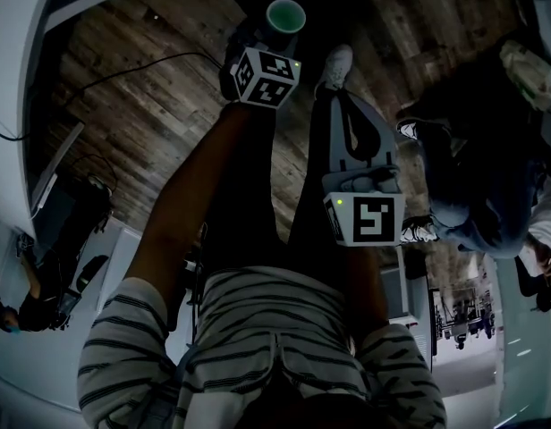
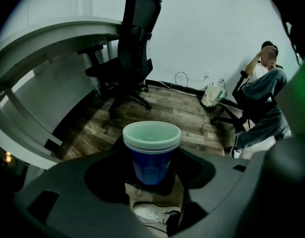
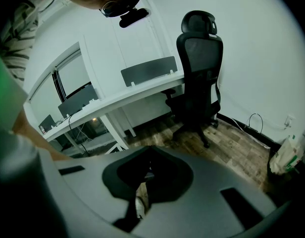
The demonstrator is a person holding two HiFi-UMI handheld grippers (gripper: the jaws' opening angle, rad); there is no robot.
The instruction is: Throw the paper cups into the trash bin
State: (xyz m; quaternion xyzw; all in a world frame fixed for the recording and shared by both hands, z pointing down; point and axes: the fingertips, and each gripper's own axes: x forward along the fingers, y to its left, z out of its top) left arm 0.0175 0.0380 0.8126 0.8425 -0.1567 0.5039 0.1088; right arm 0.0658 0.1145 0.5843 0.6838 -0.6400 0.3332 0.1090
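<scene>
Blue paper cups [image 2: 151, 148] pinched by left gripper [image 2: 152, 175]; right gripper [image 3: 144, 177] closed.

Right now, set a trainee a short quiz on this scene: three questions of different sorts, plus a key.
1. True or false: the left tongs are shut on the blue paper cups.
2. Pick one: the right tongs hold A) a cup, B) nothing, C) a bag.
3. Fill in: in the left gripper view, beside the white desk stands a black office ____.

Key: 1 true. 2 B, the jaws are together and empty. 3 chair.
</scene>
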